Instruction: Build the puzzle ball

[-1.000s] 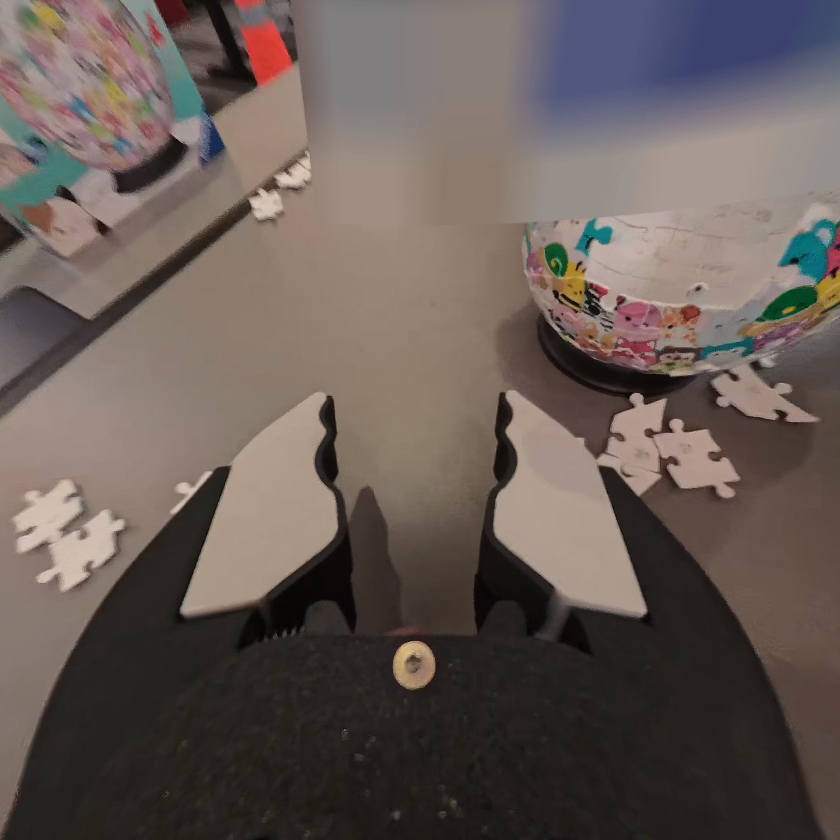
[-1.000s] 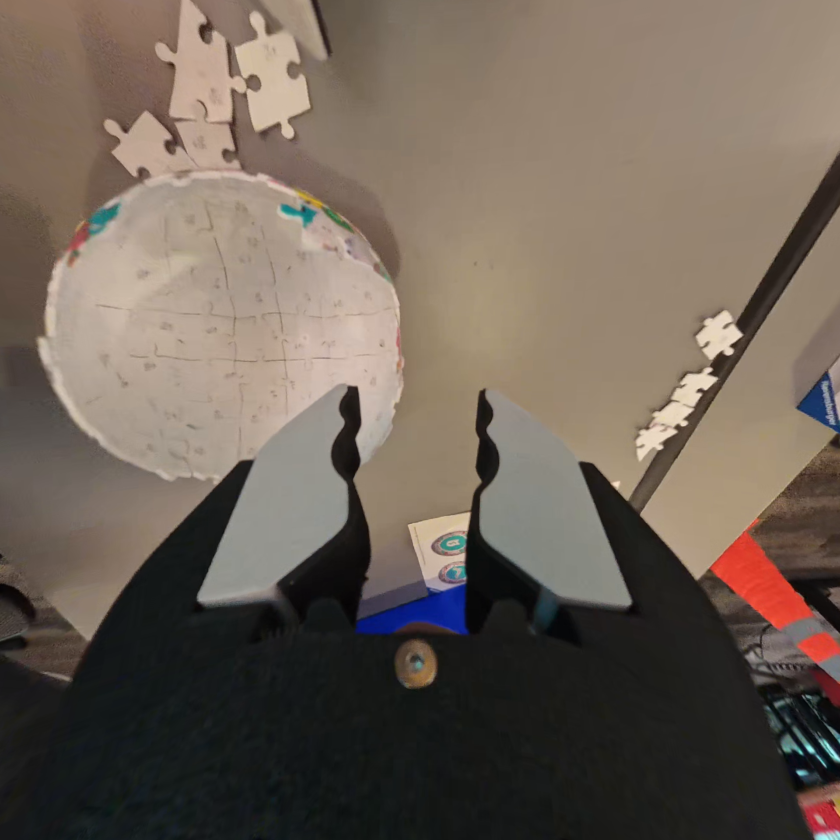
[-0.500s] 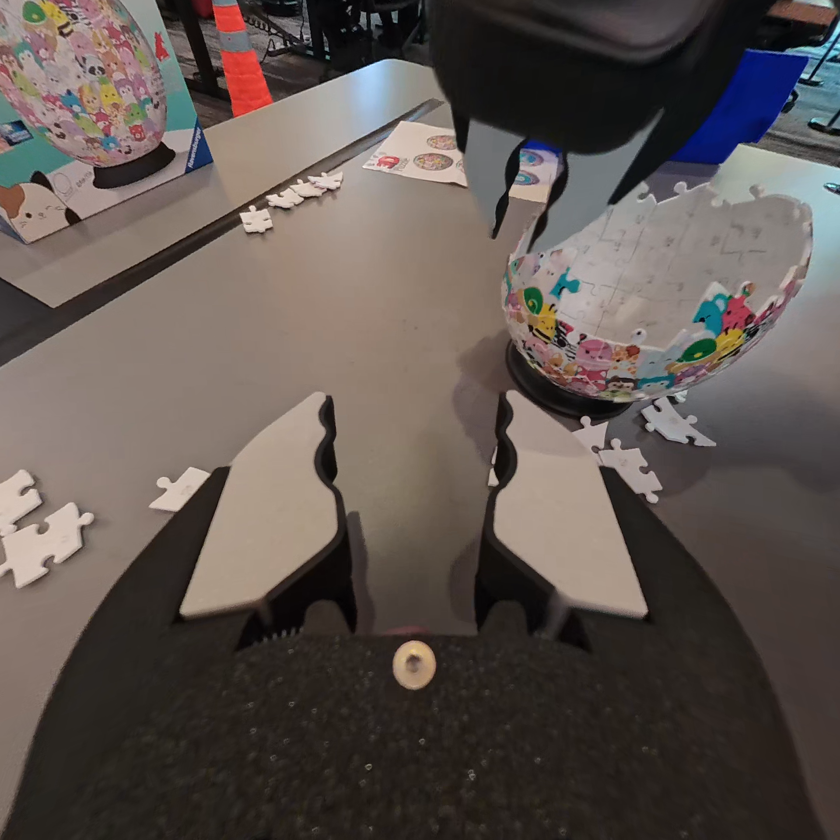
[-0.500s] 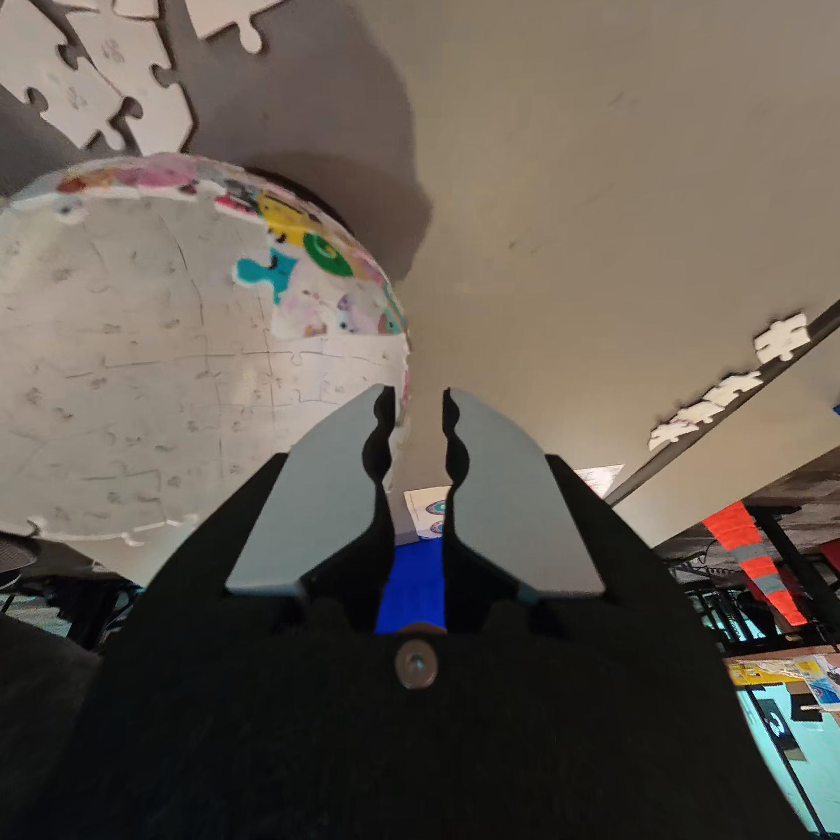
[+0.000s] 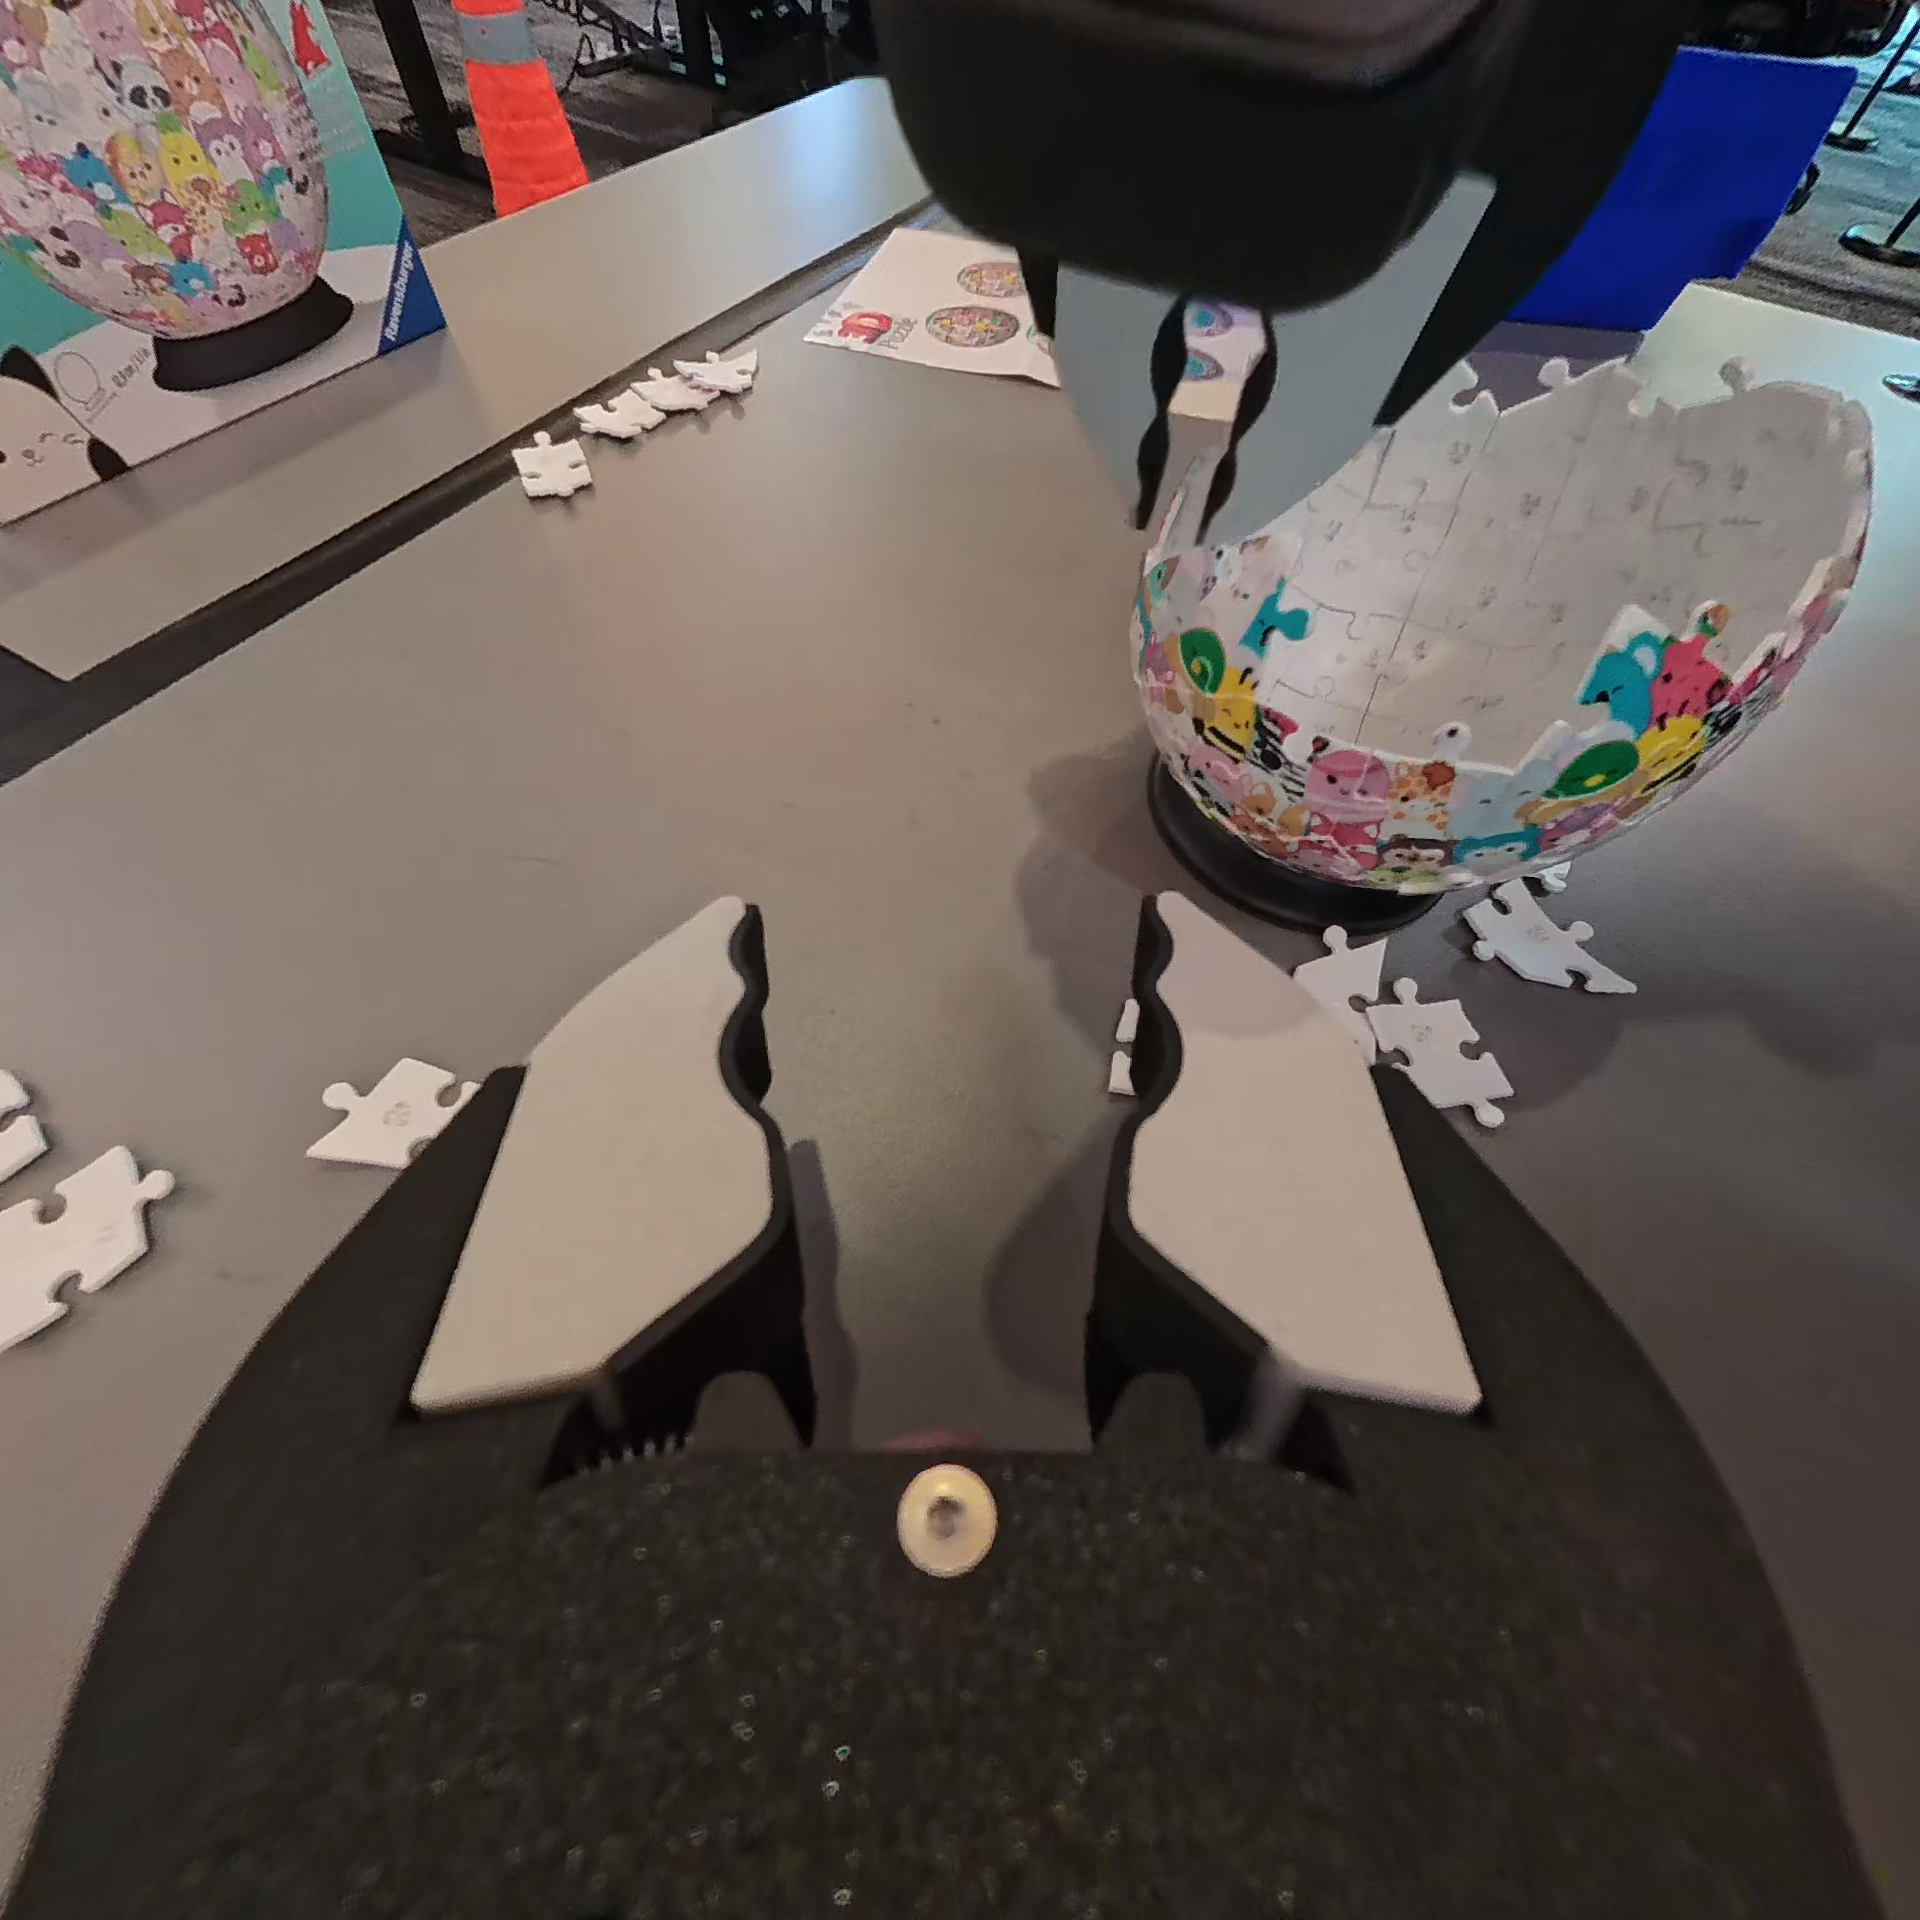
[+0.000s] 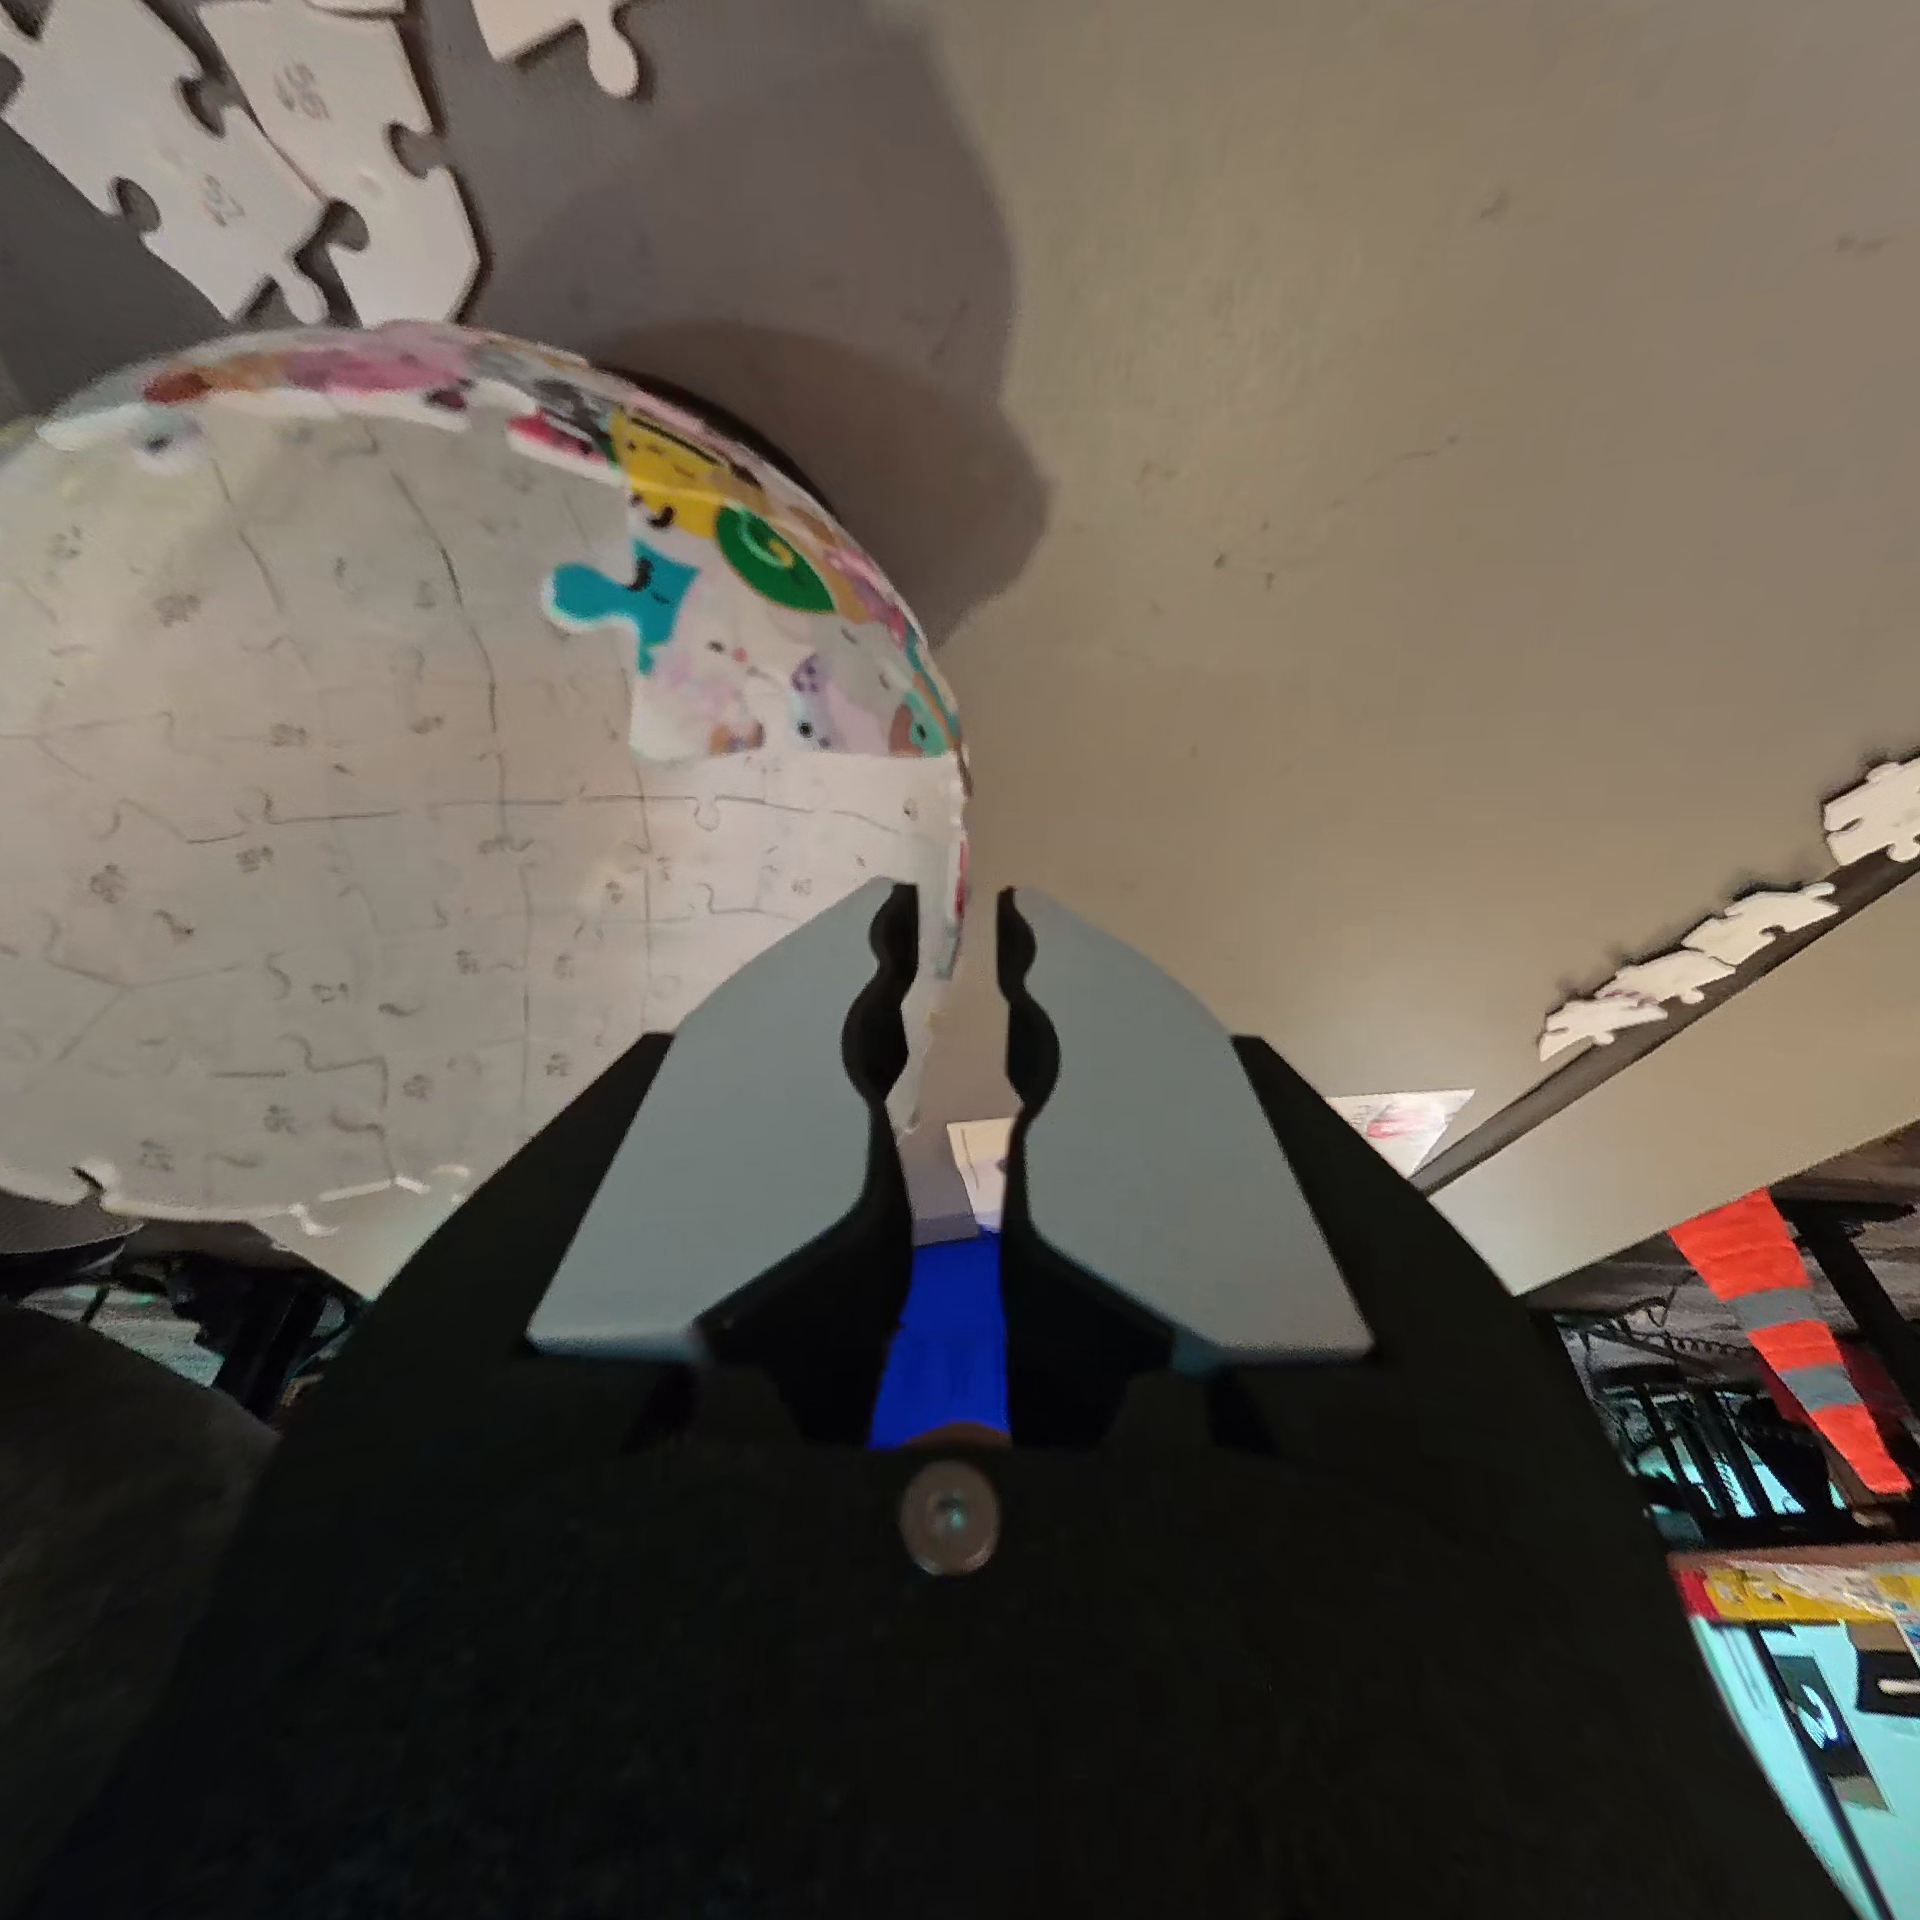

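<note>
- The left wrist view is showing the left claw point(image 5: 951, 961) hovering low over the grey counter point(image 5: 644, 665), its jaws standing wide apart with nothing between them.
- That same view is showing the right claw point(image 5: 1195, 488) coming down from above onto the puzzle ball point(image 5: 1496, 665), its tips straddling the ball's jagged rim on the side facing the counter's middle.
- The right wrist view is looking down along the right claw point(image 6: 956, 914); here the jaws are standing only narrowly apart, with the thin rim of the puzzle ball point(image 6: 343, 790) lying in the gap. Whether the pads are pressing on it I cannot tell.
- The puzzle ball is an unfinished shell, open at the top and sitting upright on a black stand point(image 5: 1278, 883). Inside, only the white backs of joined pieces are showing; nothing loose is lying in it.
- Loose white pieces point(image 5: 1439, 1039) are lying on the counter just beside the stand, partly hidden behind the left claw's finger.
- More loose pieces point(image 5: 73, 1236) are lying near the counter's left edge.
- A row of pieces point(image 5: 655, 400) is lying along a dark seam across the counter.
- Beyond the seam, the puzzle box point(image 5: 177, 218) is standing toward the far left corner, and a printed sheet point(image 5: 925, 312) is lying flat, partly hidden by the right claw.
- An orange cone point(image 5: 520, 99) is standing past the counter's far edge.
</note>
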### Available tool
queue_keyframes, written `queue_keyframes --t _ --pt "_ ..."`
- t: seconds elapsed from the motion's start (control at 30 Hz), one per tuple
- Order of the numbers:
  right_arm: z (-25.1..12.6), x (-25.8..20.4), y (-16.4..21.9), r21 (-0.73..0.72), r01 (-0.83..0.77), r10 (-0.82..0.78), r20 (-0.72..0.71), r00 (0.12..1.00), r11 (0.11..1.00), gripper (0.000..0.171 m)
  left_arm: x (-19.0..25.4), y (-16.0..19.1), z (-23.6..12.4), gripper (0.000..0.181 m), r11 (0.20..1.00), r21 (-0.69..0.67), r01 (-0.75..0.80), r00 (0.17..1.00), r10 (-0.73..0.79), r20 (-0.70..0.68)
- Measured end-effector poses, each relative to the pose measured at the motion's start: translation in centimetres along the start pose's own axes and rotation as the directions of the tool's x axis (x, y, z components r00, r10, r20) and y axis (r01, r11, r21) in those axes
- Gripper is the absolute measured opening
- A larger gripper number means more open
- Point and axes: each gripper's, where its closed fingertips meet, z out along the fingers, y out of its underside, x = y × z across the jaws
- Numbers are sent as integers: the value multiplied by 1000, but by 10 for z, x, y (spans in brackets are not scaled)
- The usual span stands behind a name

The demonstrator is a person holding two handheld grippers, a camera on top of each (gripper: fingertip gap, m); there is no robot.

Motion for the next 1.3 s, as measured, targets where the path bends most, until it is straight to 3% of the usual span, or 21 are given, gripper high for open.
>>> queue_keyframes --t 0.67,0.97,1.3 --pt "10 -2 3 -13 8 -8 13 1000 1000 4 3 6 3 67 1000 -28 -9 1000 8 -9" --pt "4 -2 1 19 -4 3 50 999 1000 22 4 8 4 67 999 -39 -14 1000 13 -16" --pt "5 2 -12 82 73 -78 52 996 994 17 6 10 6 67 999 -49 -16 1000 15 -23"
